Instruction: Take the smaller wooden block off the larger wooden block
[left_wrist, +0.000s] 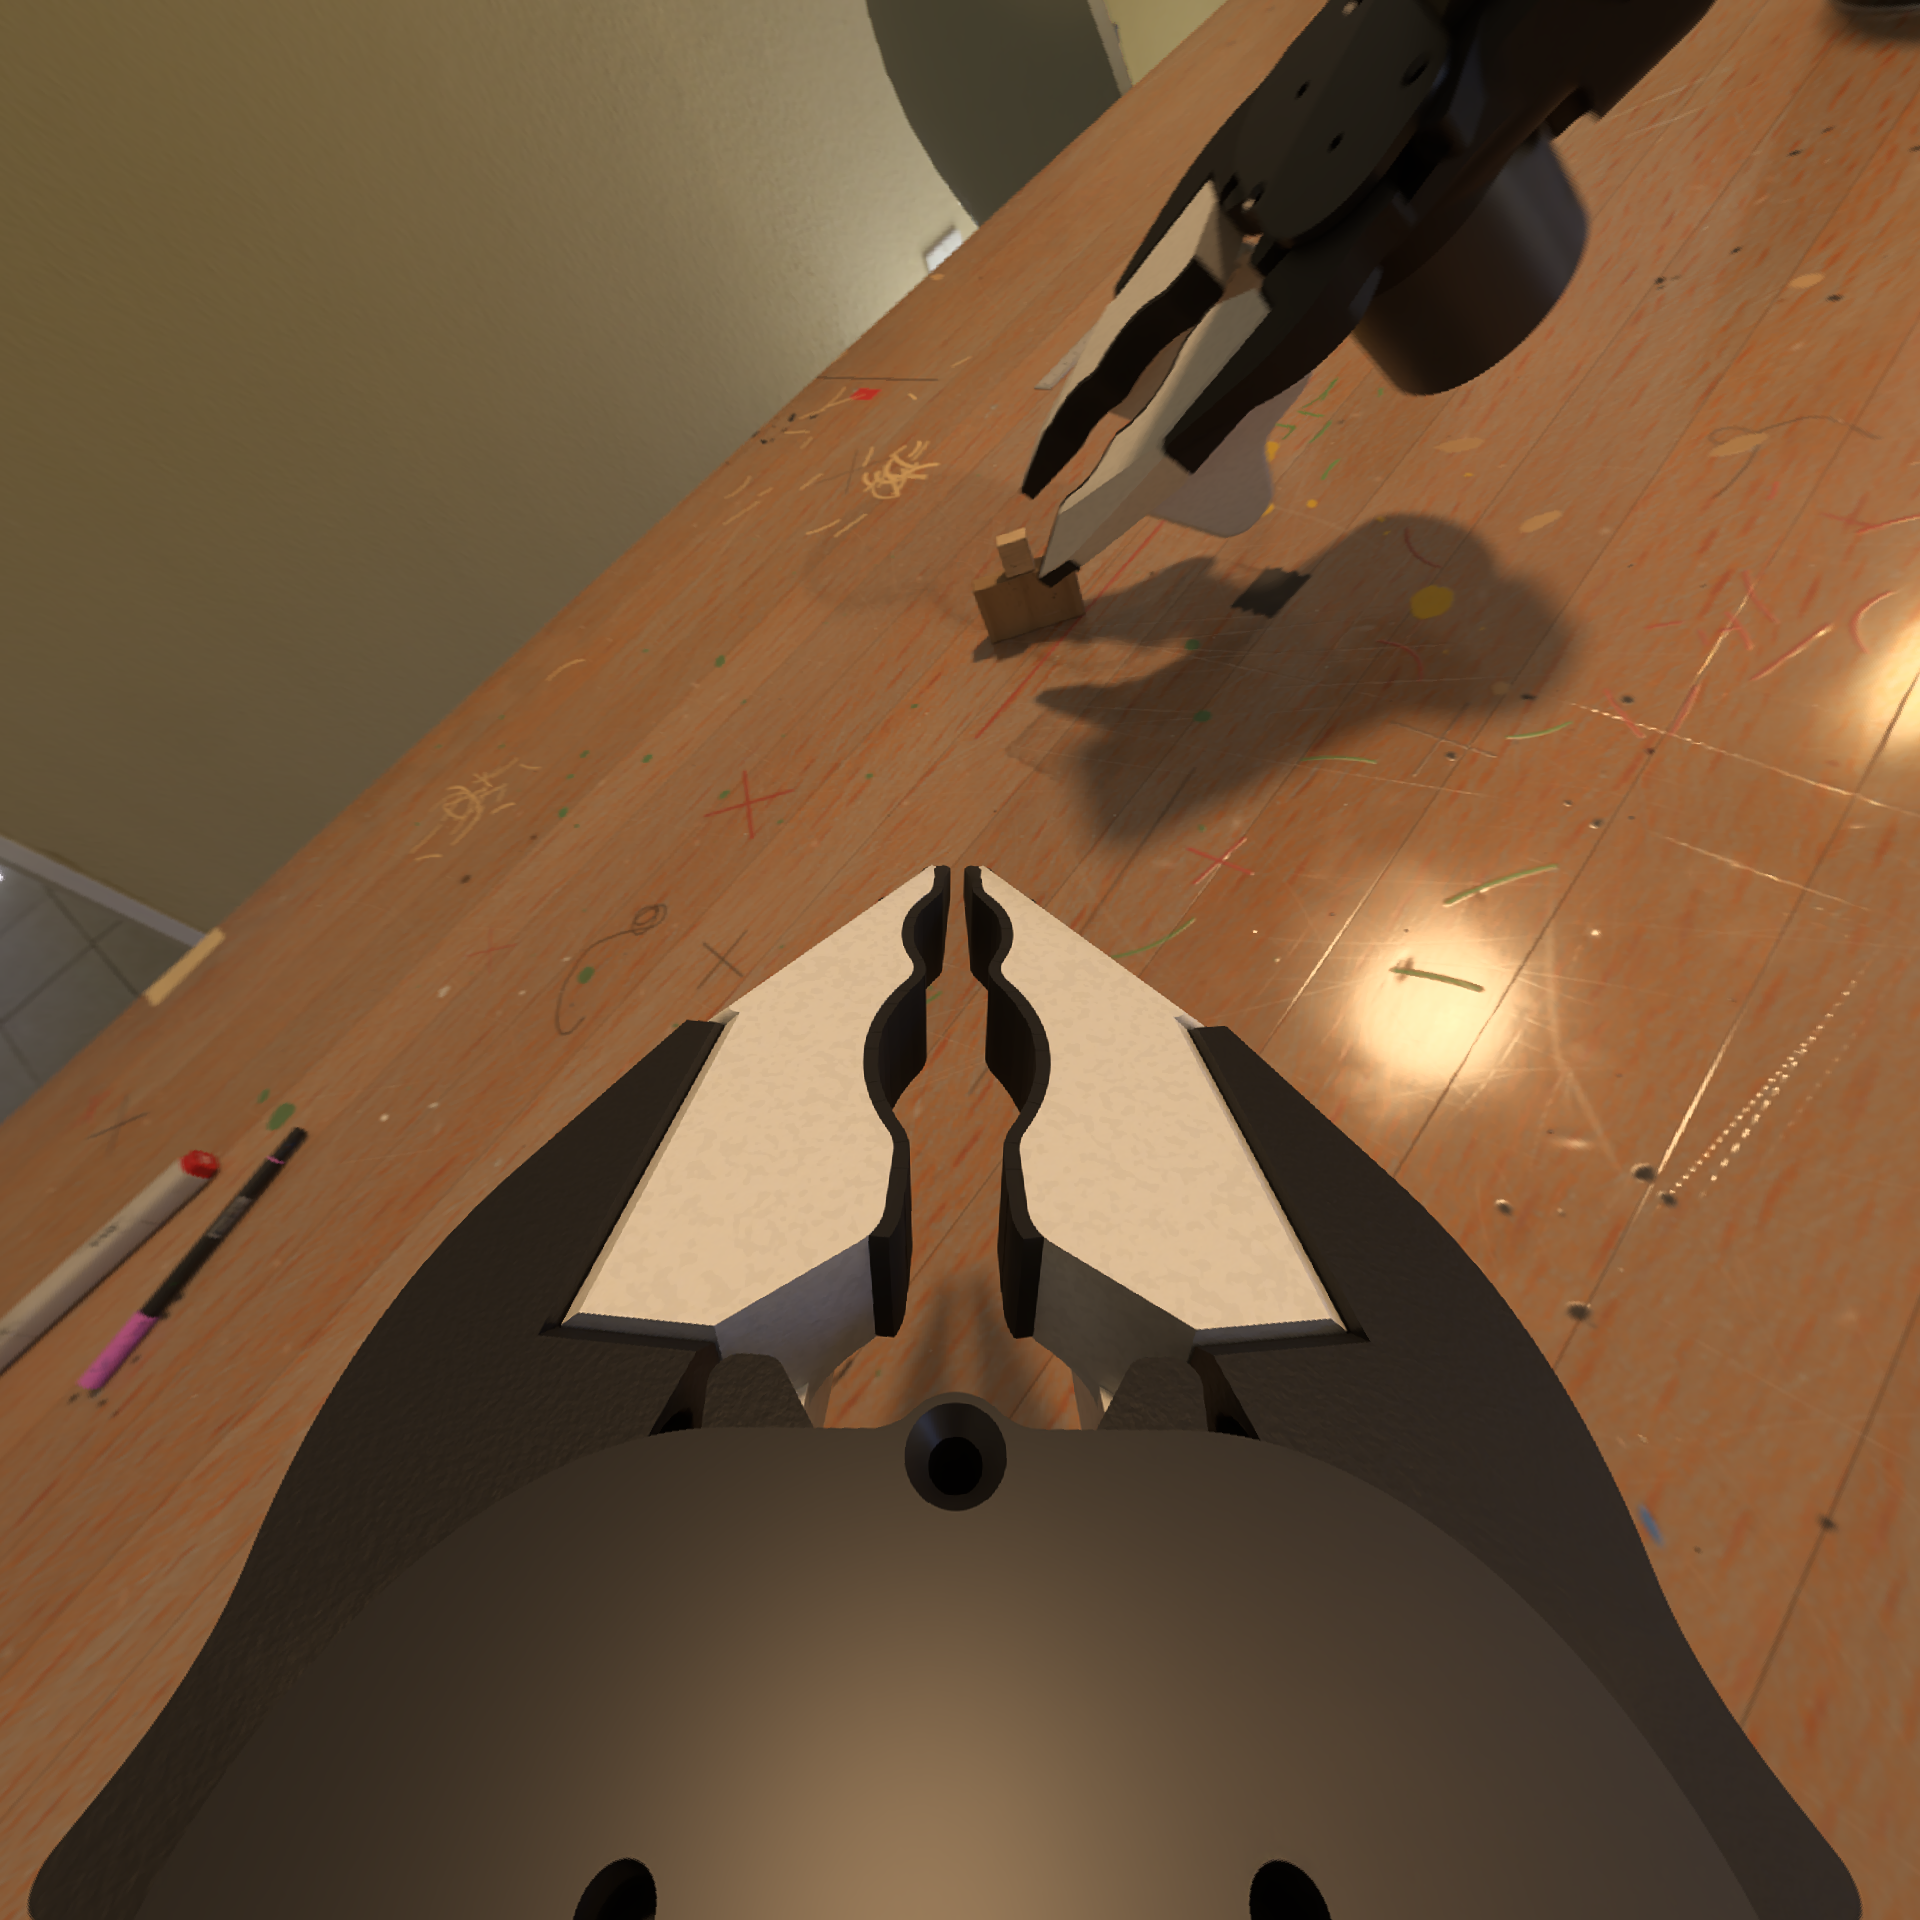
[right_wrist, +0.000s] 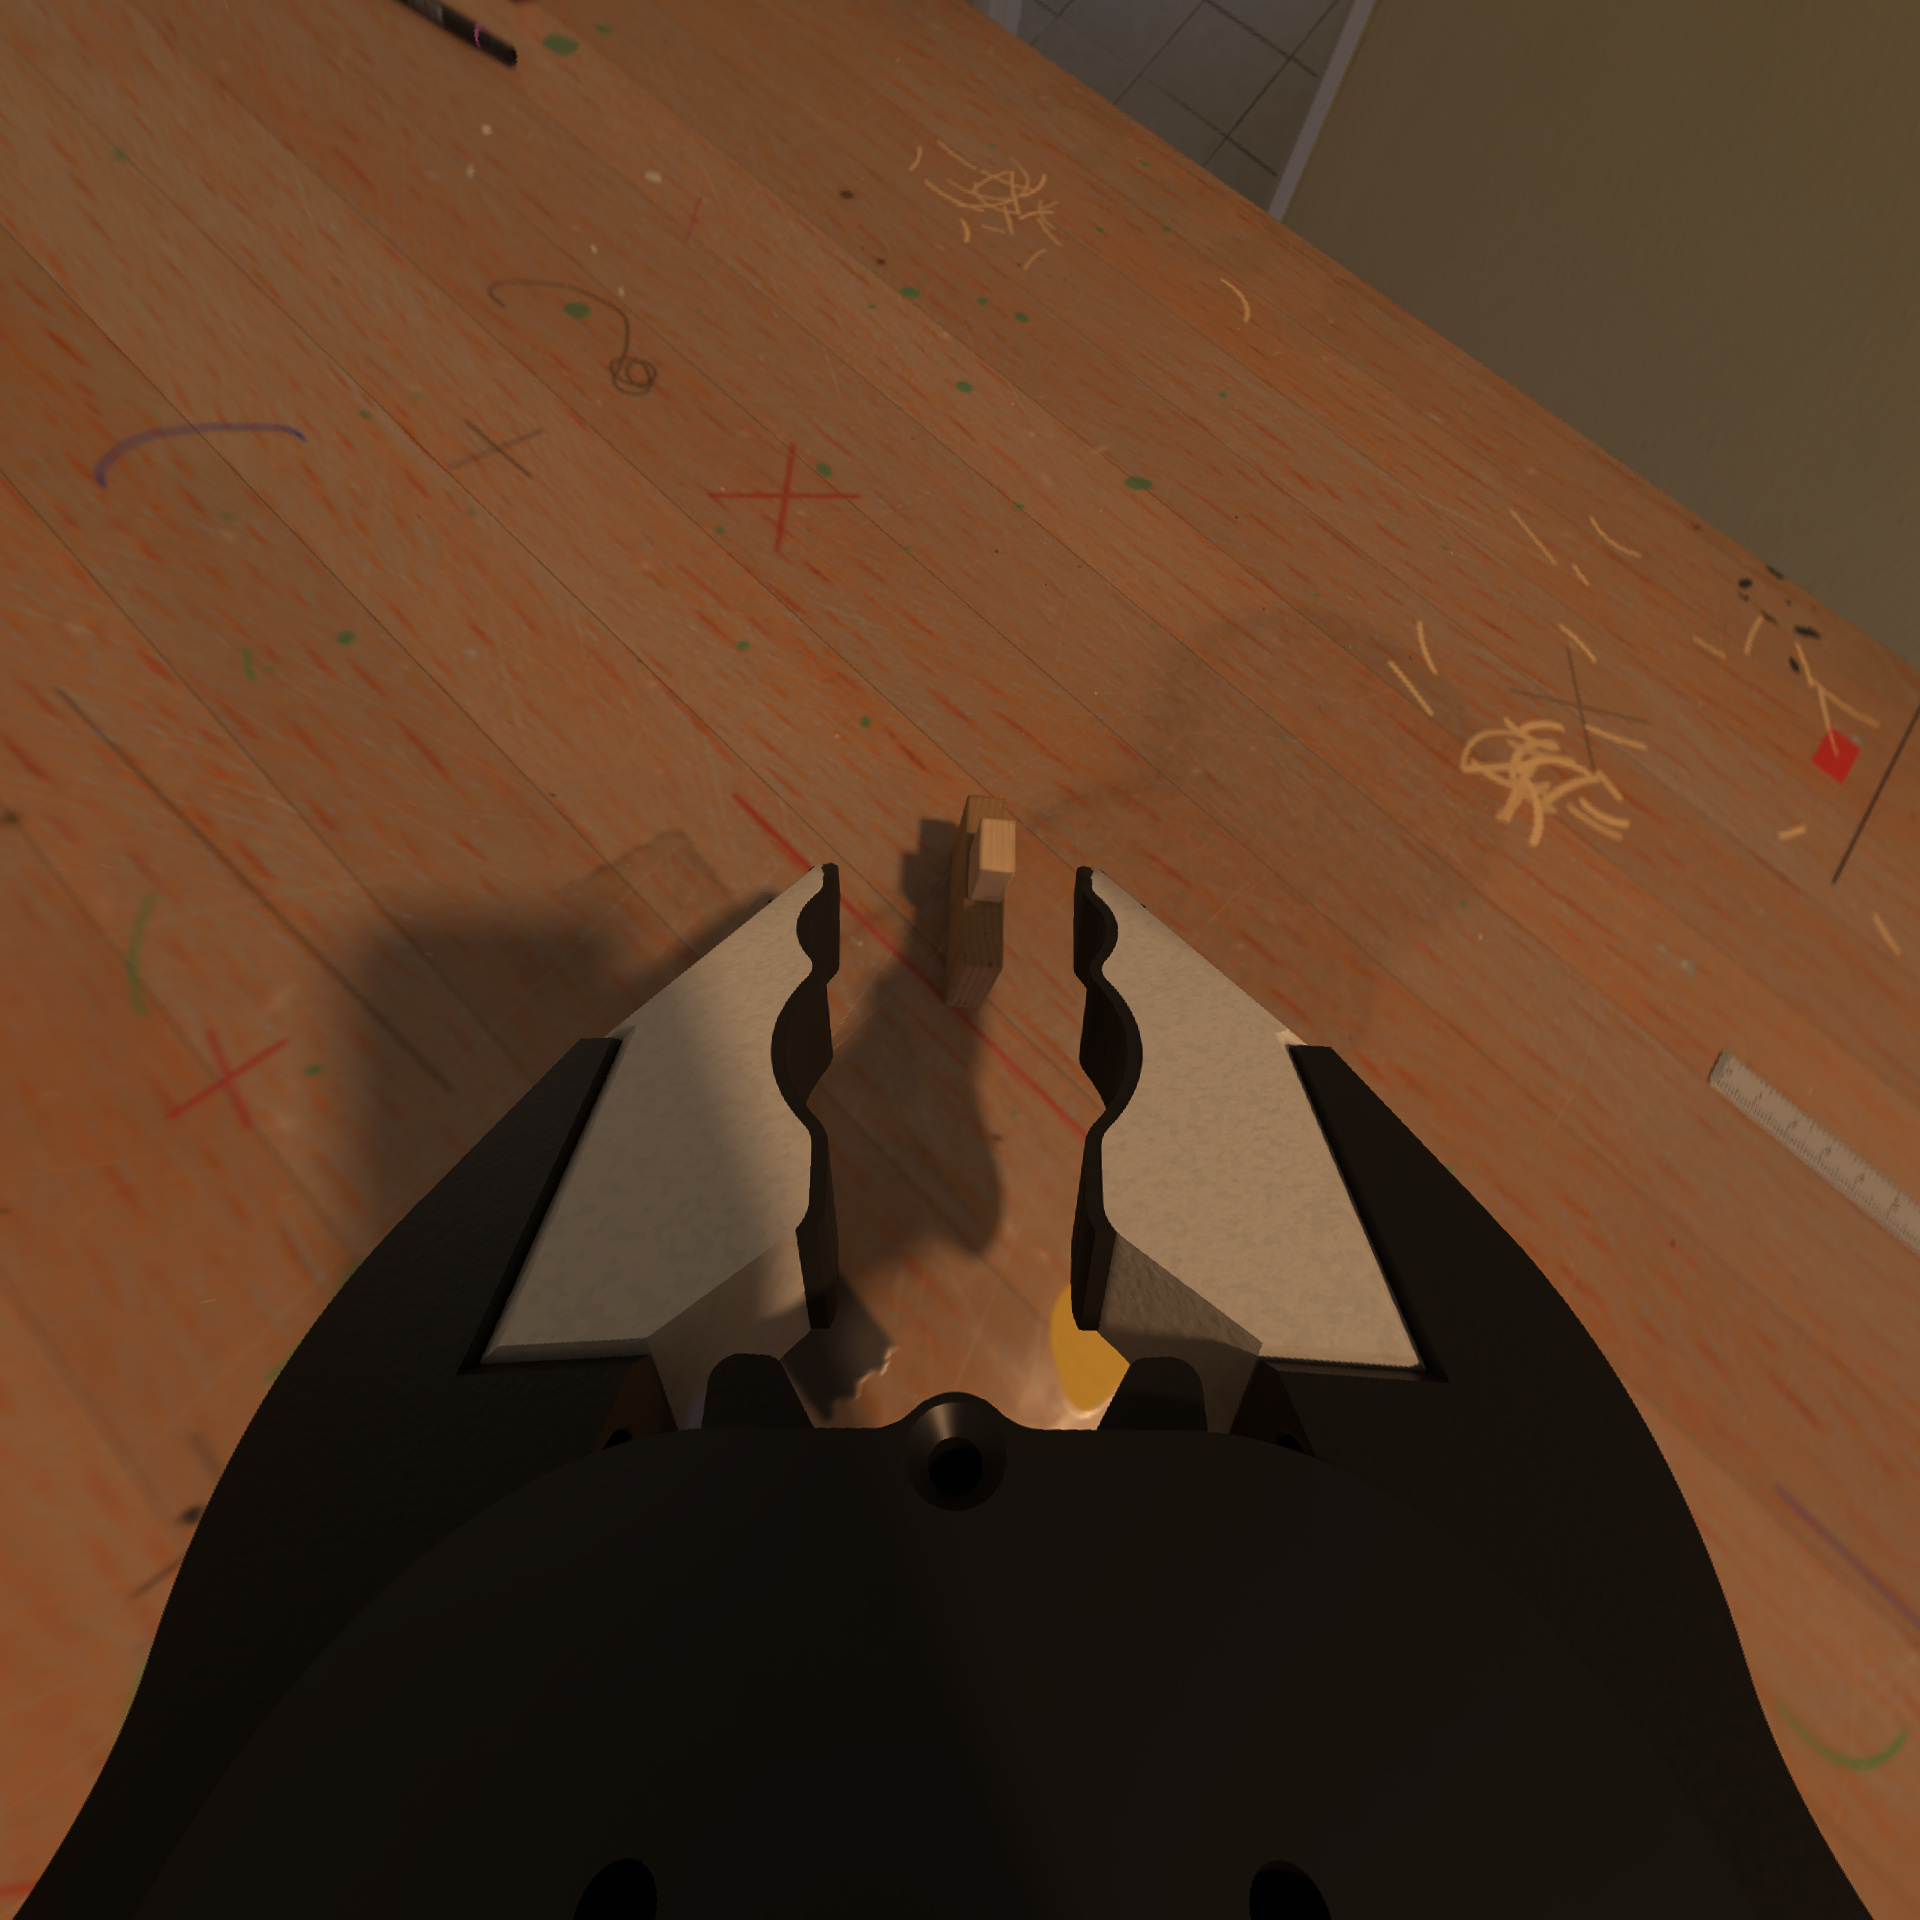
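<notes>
A small light wooden block (right_wrist: 992, 857) stands on a larger wooden block (right_wrist: 971, 956) that lies on the wooden table (right_wrist: 416, 727). My right gripper (right_wrist: 956, 875) is open, with one fingertip on each side of the small block and gaps on both sides. In the left wrist view the blocks (left_wrist: 1013, 551) (left_wrist: 1023, 613) sit far ahead, with the right gripper (left_wrist: 1042, 528) tilted down over them. My left gripper (left_wrist: 957, 875) is shut and empty, well back from the blocks above the table.
A grey marker with a red cap (left_wrist: 104, 1257) and a black pen with a pink end (left_wrist: 197, 1257) lie at the left. A clear ruler (right_wrist: 1818, 1153) lies to the right of the blocks. The table edge (left_wrist: 582, 623) runs close behind the blocks.
</notes>
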